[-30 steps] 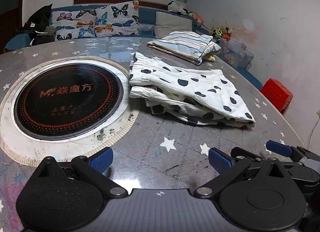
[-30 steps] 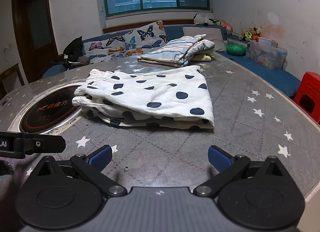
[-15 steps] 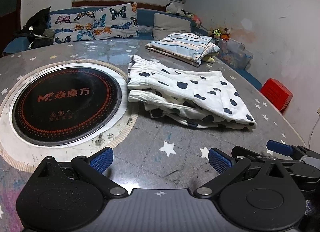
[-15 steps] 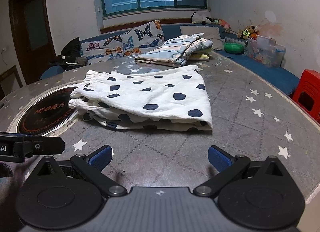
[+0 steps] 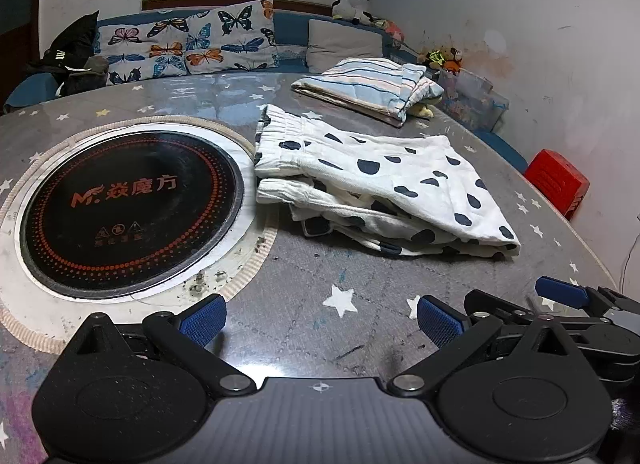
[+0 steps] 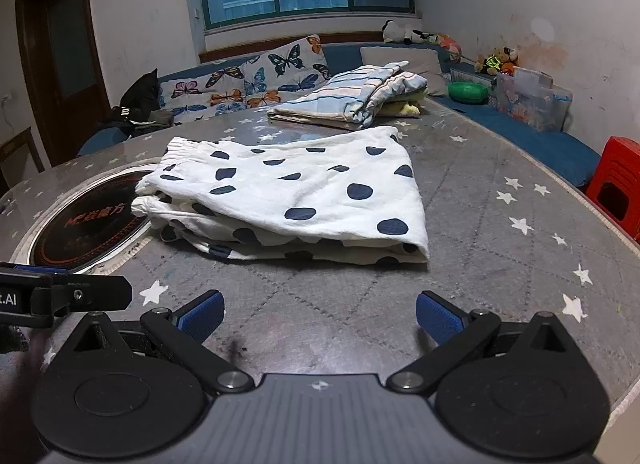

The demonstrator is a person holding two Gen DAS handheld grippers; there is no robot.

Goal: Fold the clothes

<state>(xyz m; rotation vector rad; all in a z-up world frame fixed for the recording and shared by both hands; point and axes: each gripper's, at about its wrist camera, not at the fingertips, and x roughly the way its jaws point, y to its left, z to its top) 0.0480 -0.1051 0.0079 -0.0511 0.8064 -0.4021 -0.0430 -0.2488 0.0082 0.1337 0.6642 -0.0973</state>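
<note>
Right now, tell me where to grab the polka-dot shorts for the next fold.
Probably take the polka-dot shorts at the near right corner, coming in low from the table edge side with the open right gripper: the layers stack in a raised edge there, and nothing blocks it.

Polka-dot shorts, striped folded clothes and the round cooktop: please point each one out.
Polka-dot shorts [image 6: 304,191], right wrist view, top layer.
Striped folded clothes [image 6: 352,95], right wrist view, upper surface.
Round cooktop [image 5: 128,207], left wrist view, black glass centre.

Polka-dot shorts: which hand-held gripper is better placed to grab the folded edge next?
Probably the right hand-held gripper: open, and the polka-dot shorts lie straight ahead. The left hand-held gripper, also open, sees them off to its right, beside the cooktop.
</note>
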